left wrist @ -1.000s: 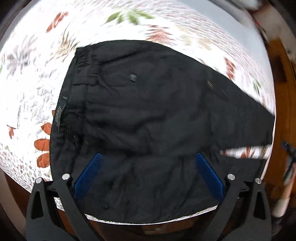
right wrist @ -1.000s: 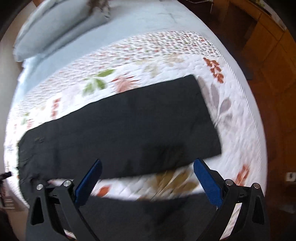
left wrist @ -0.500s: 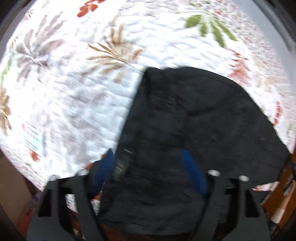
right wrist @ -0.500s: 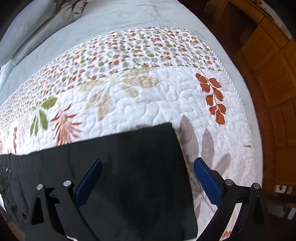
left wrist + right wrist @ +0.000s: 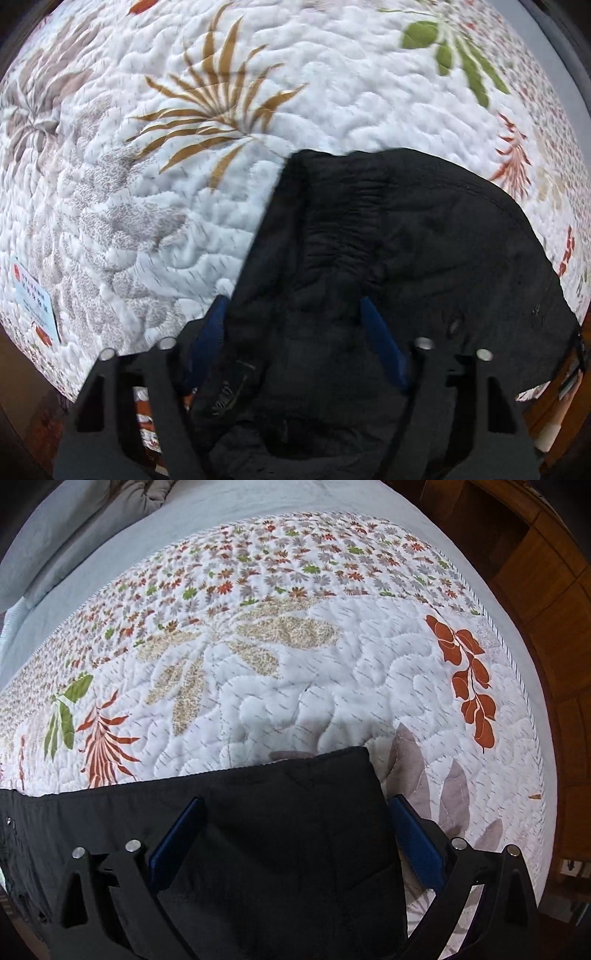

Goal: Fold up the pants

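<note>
Black pants (image 5: 388, 258) lie flat on a white floral quilt (image 5: 184, 166). In the left wrist view I see the gathered waistband end; my left gripper (image 5: 295, 317) is open, low over it, its blue pads astride the waistband's edge. In the right wrist view the leg hem end (image 5: 295, 830) lies on the quilt (image 5: 295, 683). My right gripper (image 5: 295, 830) is open, its blue pads either side of the hem, close above the cloth. Neither gripper holds anything.
A white care label (image 5: 33, 299) sits at the quilt's left edge. Grey bedding and a pillow (image 5: 92, 535) lie beyond the quilt. Wooden furniture (image 5: 535, 572) and floor border the bed's right side.
Both grippers have moved down and outward to the pants' two ends: the left to the waistband, the right to the leg hem. Both stay open.
</note>
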Demonstrator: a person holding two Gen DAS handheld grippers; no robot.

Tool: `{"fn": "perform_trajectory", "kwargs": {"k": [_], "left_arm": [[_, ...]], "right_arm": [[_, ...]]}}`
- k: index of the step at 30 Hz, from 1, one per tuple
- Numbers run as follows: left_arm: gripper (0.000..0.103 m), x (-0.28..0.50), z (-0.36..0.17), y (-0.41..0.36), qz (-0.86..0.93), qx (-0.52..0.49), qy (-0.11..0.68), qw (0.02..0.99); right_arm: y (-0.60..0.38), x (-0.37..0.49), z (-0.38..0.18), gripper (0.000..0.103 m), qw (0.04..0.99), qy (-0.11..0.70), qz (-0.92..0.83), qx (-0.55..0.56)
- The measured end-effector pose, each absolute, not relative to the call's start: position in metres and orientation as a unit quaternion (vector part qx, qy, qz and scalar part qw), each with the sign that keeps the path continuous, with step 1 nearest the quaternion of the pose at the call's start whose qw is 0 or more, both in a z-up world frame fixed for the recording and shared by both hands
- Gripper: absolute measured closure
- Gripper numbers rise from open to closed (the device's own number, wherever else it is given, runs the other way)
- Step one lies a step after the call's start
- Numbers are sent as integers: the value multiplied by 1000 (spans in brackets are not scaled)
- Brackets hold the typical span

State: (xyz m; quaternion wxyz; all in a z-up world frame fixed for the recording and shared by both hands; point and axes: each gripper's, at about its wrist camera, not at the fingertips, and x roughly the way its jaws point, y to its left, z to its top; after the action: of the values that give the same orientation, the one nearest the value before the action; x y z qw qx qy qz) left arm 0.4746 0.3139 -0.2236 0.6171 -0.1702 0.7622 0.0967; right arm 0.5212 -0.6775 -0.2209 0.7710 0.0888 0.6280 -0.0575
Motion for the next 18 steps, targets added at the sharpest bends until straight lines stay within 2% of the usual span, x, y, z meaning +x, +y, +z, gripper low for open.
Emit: {"fn": "perform_trajectory", "kwargs": {"k": [1, 5, 13, 18], "left_arm": [[53, 477, -220, 309, 81, -174, 762, 619], [68, 478, -199, 273, 72, -128, 764, 628], [77, 496, -196, 232, 74, -106, 750, 649], [79, 459, -185, 219, 72, -82, 745, 658]], "right_arm": [[-678, 521, -220, 3, 772, 627, -57, 86], [-672, 518, -215, 3, 786, 612, -58, 69], [-667, 507, -208, 3, 810, 581, -61, 44], [-677, 506, -207, 3, 805, 587, -62, 54]]}}
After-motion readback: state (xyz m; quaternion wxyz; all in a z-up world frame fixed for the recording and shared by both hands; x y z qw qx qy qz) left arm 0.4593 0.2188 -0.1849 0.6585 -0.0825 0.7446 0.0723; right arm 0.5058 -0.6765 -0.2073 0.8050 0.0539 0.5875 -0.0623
